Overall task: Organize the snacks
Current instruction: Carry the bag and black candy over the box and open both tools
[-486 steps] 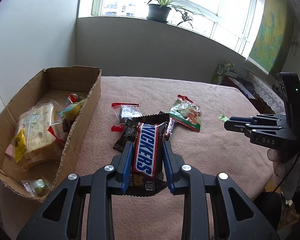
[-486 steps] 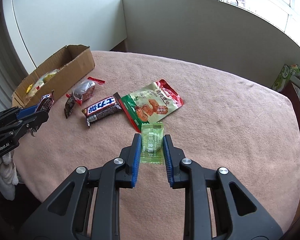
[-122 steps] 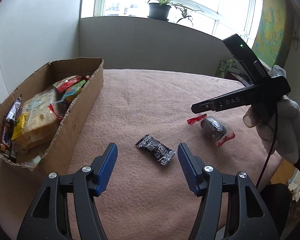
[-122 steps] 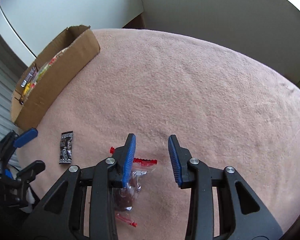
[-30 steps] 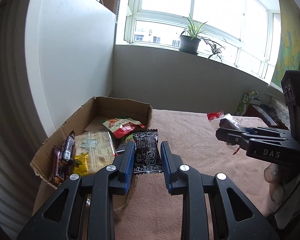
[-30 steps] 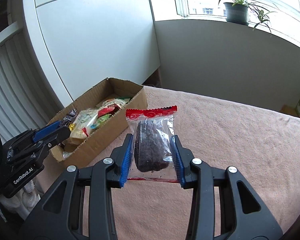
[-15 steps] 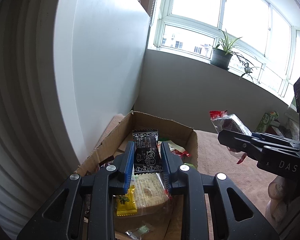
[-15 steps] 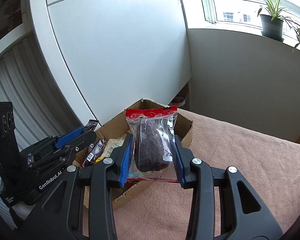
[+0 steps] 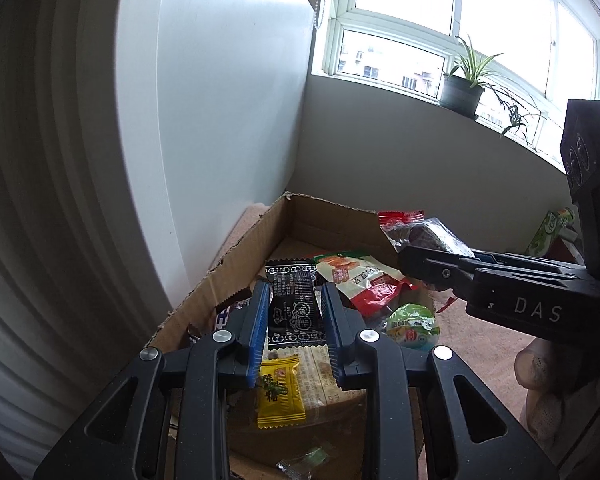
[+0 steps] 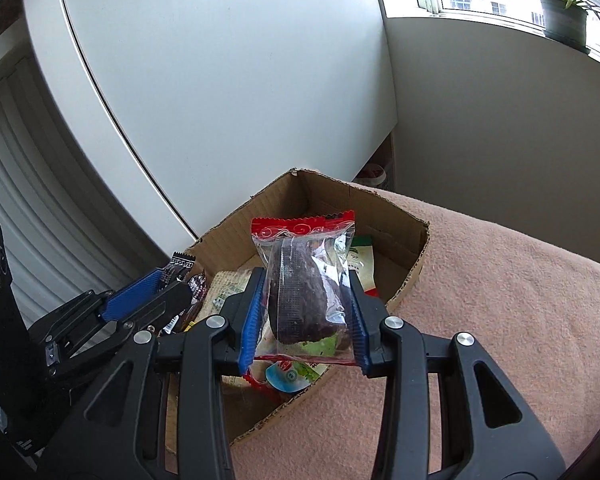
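My left gripper is shut on a black snack packet and holds it above the open cardboard box. My right gripper is shut on a clear bag with red ends and a dark cake inside, also held over the box. The right gripper shows at the right of the left wrist view, the left gripper at the lower left of the right wrist view. The box holds several snacks: a red-green pouch, a yellow packet, a round green sweet.
The box stands on a pink cloth-covered table against a white wall. A window sill with a potted plant runs behind. A green carton stands at the far right.
Both grippers have moved with their snacks toward and over the box, which now fills more of both views. Both stay shut on their packets.
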The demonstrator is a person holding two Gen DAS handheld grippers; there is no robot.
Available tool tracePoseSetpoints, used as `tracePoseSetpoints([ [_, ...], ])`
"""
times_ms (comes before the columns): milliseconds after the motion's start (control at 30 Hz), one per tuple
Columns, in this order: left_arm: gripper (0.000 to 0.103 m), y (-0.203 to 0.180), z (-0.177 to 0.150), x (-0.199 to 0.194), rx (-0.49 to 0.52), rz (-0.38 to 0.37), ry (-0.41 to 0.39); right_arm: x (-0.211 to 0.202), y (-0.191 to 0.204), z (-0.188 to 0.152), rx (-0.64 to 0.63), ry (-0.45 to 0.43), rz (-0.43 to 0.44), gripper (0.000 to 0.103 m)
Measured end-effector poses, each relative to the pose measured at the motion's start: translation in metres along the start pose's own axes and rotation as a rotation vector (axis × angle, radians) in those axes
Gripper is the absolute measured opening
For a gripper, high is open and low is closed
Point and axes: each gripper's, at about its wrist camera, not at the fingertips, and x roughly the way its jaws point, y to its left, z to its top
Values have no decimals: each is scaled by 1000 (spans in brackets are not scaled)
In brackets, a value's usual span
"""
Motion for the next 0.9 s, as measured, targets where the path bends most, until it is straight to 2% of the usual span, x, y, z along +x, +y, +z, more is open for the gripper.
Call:
tracePoseSetpoints([
  [233,25,7,-2,0,-7,10,7,4,-4,-2,15,-2,12,41],
  [300,25,7,-3,-1,-6,12,8,8,-5,0,17,-1,19,53],
  [433,27,8,-2,-2,-10,16,5,2,-4,1,21,-32,23,66],
  [500,29,8,-2,-3,-9,17,4,-2,-4,1,29,-43,31,78],
  [600,41,7,-2,-4,-6,17,-2,-9,-5,2,34,-71,27,90],
  [667,58,8,-1,-5,-13,22,-11,-15,-7,1,39,-85,19,95],
  [767,62,9,-1,-7,-18,25,-21,-21,-10,1,50,-105,19,101],
  [833,70,9,-2,-8,-19,35,-26,-24,-11,0,52,-111,12,102],
  [900,71,7,-4,-9,-16,40,-28,-27,-12,0,51,-113,2,102],
])
